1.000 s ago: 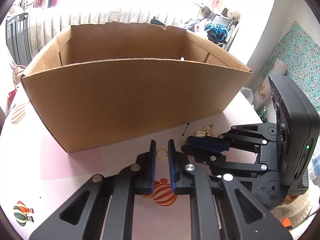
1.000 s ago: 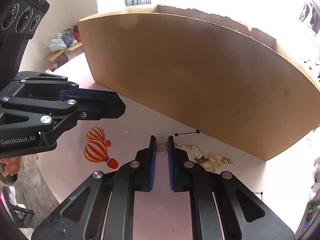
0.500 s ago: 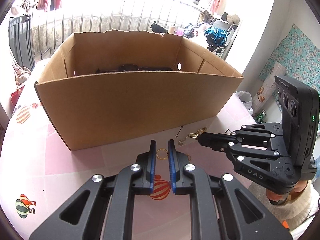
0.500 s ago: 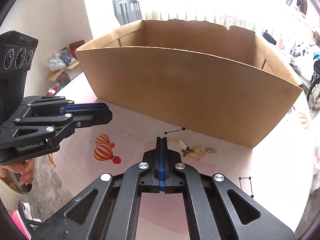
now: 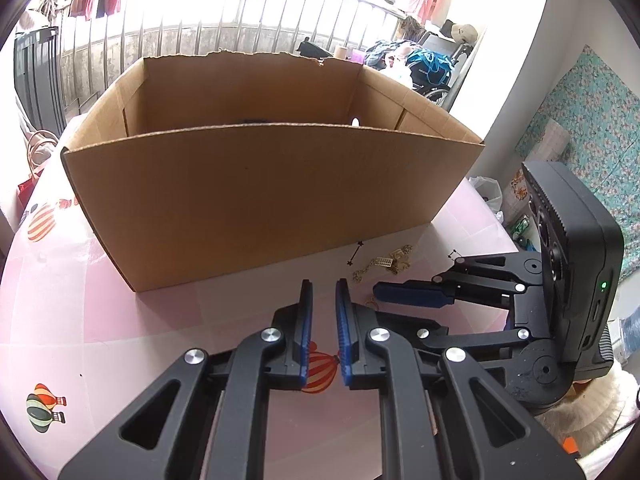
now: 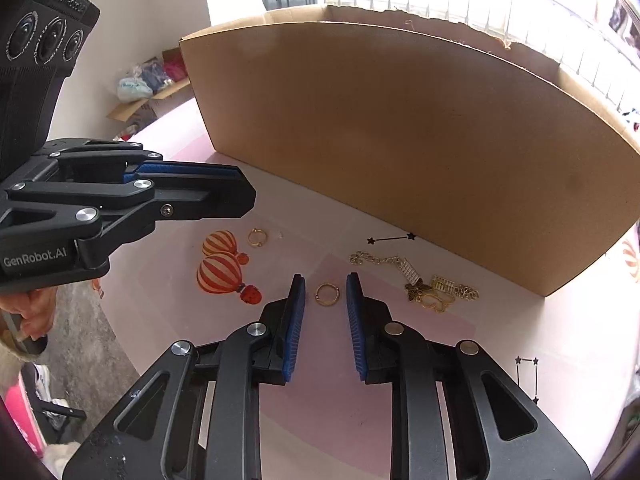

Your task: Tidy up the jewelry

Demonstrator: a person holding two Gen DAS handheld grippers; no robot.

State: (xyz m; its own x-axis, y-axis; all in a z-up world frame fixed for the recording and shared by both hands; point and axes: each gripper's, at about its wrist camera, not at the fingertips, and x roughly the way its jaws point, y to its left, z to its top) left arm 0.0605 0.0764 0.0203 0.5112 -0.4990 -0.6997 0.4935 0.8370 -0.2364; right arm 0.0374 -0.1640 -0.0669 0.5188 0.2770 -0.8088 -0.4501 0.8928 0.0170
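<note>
Right gripper point(image 6: 326, 280): jaws have just been opening, and they now stand spread, with a small gold ring point(image 6: 327, 294) lying flat on the counter point(image 6: 400, 360) between the pads, touched by neither.
Left gripper point(image 5: 322, 292): jaws drawn close with a narrow gap left, nothing between them that I can see (the counter's balloon print shows straight through the gap).
Second ring point(image 6: 257, 237): loose on the counter at about ten o'clock from the right jaws, just under the left gripper's tip as the right wrist view has it.
Chain and charms point(image 6: 424, 286): a tangled gold heap at roughly two o'clock from the right jaws, near the foot of the box's front wall, apart from both rings.
Cardboard box point(image 5: 260, 200): open-topped, at twelve o'clock, filling the far side of both views; only a sliver of something dark shows over the front wall, so what lies inside I cannot tell.
Done so far: hard to credit anything; every piece of jewelry I can see lies out on the counter.
Left to do: probably both rings and the chain heap to be gathered, likely into the box.
Step in hand: looks like the ring between the right jaws, either freshly set down or about to be pinched.
</note>
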